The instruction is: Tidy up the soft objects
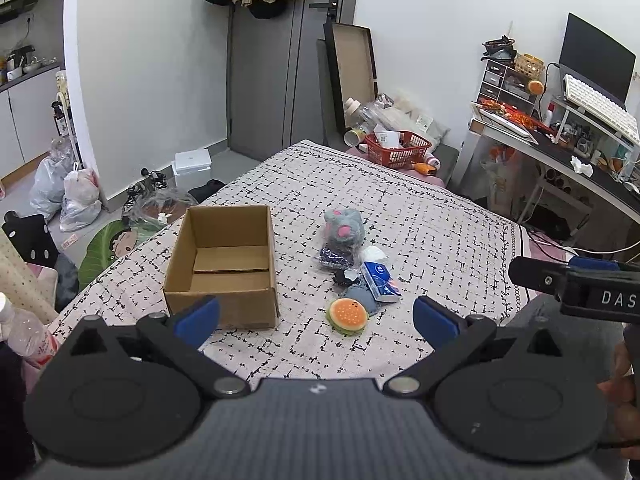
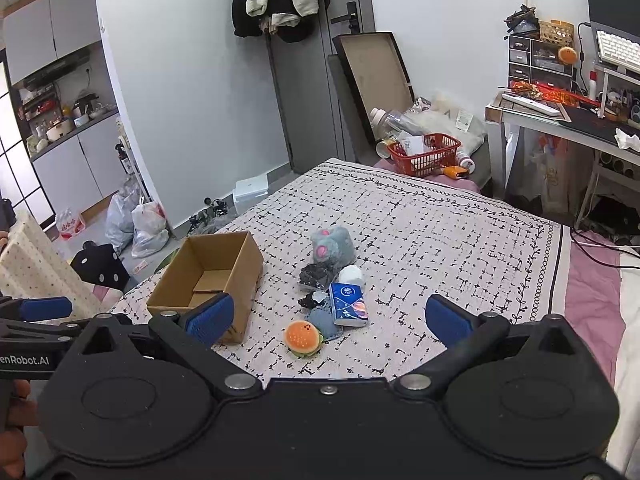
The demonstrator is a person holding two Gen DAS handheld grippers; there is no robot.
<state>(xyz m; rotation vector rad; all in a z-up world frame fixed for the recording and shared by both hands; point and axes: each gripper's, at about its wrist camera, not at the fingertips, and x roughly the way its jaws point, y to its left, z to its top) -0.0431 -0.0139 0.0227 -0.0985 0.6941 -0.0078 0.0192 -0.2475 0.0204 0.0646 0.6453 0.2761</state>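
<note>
An open, empty cardboard box [image 1: 224,268] [image 2: 208,276] sits on the patterned bedspread [image 1: 432,216] [image 2: 432,240]. To its right lies a pile of soft things: a grey plush mouse with pink ears [image 1: 344,226] [image 2: 332,245], a dark bagged item [image 1: 335,258] [image 2: 316,274], a blue tissue pack [image 1: 380,280] [image 2: 349,304], a grey-blue pouch [image 1: 362,298] [image 2: 322,320] and a burger plush [image 1: 347,316] [image 2: 303,338]. My left gripper [image 1: 316,318] is open and empty, near the bed's front edge. My right gripper [image 2: 330,320] is open and empty, also short of the pile.
A red basket [image 1: 398,148] [image 2: 426,154] stands past the bed's far end. A desk with a keyboard [image 1: 596,104] and a monitor is at the right. Bags and clutter lie on the floor to the left [image 1: 80,196]. The right gripper shows at the left wrist view's right edge [image 1: 576,284].
</note>
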